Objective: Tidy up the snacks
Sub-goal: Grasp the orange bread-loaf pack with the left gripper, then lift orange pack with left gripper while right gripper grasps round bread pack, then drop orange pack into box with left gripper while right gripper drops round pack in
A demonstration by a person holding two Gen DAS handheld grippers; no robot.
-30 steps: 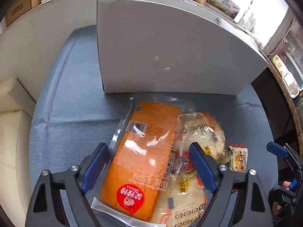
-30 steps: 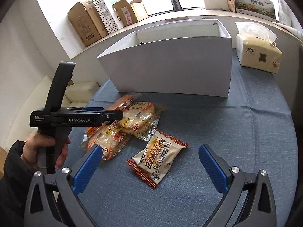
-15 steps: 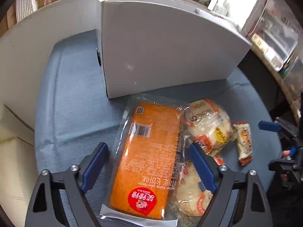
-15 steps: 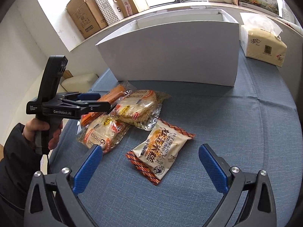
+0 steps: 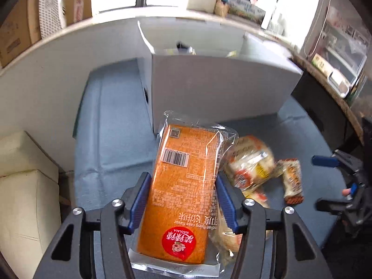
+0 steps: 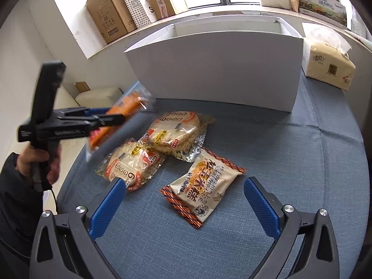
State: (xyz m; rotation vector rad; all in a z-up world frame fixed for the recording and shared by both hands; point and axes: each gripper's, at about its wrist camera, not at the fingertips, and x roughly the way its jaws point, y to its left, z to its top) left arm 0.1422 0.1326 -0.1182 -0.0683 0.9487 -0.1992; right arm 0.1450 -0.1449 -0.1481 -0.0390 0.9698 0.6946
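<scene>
My left gripper holds an orange flat-cake pack in clear wrap; its jaws are closing, blue pads pressed on both long sides. In the right wrist view the pack hangs tilted above the blue cloth, clear of the table, left of the white box. Two round bread packs and a cream-and-orange snack pack lie on the cloth. My right gripper hovers open just above the snack pack, touching nothing.
The tall white box stands at the back of the blue-clothed table, open on top with dividers. A tissue box sits to its right. Cardboard cartons line the window sill. Cream cushions lie beyond the table's left edge.
The left jaws narrowed onto the orange pack and lifted it off the cloth, away from the bread packs and toward the box. The right gripper stayed in place, open.
</scene>
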